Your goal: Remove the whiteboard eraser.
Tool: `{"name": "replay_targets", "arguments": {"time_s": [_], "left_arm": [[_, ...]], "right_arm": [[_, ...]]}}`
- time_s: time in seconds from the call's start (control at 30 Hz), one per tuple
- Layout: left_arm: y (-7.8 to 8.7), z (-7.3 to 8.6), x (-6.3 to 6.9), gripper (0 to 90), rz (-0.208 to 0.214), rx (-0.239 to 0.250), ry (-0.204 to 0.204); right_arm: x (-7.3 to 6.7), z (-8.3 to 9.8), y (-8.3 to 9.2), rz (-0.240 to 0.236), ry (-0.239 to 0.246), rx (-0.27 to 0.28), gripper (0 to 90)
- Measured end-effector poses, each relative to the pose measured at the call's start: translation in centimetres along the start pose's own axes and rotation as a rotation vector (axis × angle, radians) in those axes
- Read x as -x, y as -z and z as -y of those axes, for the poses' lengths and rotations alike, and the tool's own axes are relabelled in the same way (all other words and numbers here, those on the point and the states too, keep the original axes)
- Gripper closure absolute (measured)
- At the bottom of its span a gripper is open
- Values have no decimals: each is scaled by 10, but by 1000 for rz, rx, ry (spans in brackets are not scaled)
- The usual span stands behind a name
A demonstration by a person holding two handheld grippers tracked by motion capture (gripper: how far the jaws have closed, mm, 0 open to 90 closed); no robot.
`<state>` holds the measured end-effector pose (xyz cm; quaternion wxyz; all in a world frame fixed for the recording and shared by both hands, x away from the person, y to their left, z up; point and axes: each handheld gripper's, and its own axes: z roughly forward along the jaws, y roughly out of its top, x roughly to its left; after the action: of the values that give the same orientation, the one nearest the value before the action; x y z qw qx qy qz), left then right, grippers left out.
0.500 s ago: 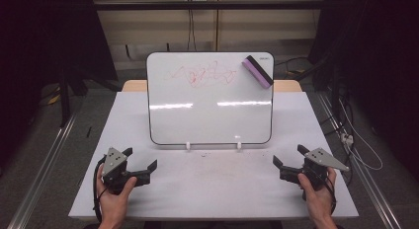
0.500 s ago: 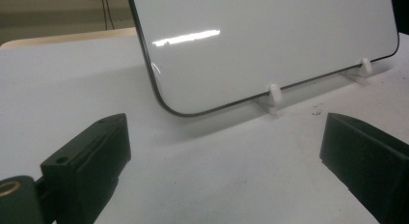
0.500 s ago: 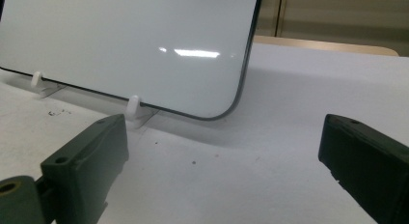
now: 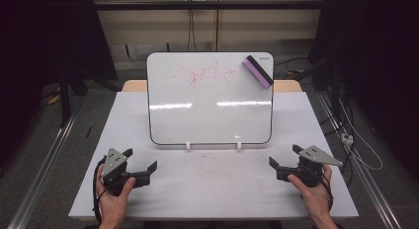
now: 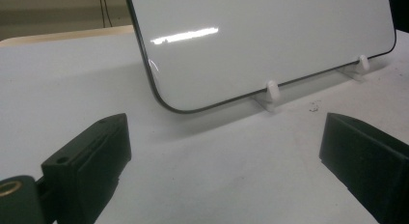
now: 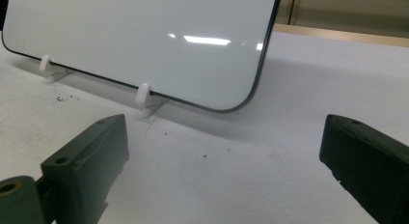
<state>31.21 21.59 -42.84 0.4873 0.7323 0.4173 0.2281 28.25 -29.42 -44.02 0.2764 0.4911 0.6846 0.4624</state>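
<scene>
whiteboard: propped upright on two white clips mid-table, red scribble near its top edge
eraser: purple and black, stuck at the board's top right corner
step: start pose, nothing picked up yet, likely wiping the scribble
left gripper: jaws wide apart, empty, low at front left
right gripper: jaws wide apart, empty, low at front right
next move: right gripper probably goes up to the eraser, squared to its sides
room: bare table in front; board may tip back if pushed
</scene>
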Motion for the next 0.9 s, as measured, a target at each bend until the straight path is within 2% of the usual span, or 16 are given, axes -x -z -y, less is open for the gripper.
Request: {"name": "replay_targets", "arguments": {"time_s": [0.23,0.4,0.5,0.57,0.6,0.63,0.67,0.7,0.77,0.8,0.87,0.9], "left_arm": [[-3,0,1,45,-2,-16,5],[-4,0,2,47,-3,-14,1],[-5,0,2,47,-4,-23,-5],[-5,0,2,47,-6,-20,4],[-6,0,1,47,-2,-18,32],[-6,0,1,47,-2,-18,32],[-7,1,0,47,-13,-22,37],[-9,1,0,47,-10,-36,36],[-9,1,0,47,6,-29,37],[-8,1,-1,47,-1,-28,26],[-7,1,-2,47,2,-28,23],[-6,1,-1,47,-5,-28,15]], "right_arm": [[-3,-2,-2,-4,21,-12,58],[-1,-12,-4,5,27,-16,58],[0,-20,-8,10,42,-18,59],[0,-26,-10,1,54,-16,71],[0,-30,-11,-1,57,3,71],[0,-30,-11,-1,57,3,71],[-1,-38,-15,1,68,31,68],[-2,-42,-17,-1,72,31,68],[-2,-46,-19,-5,77,31,68],[-3,-55,-24,5,92,29,69],[-3,-59,-26,15,100,28,75],[-1,-67,-31,12,91,36,98]]}}
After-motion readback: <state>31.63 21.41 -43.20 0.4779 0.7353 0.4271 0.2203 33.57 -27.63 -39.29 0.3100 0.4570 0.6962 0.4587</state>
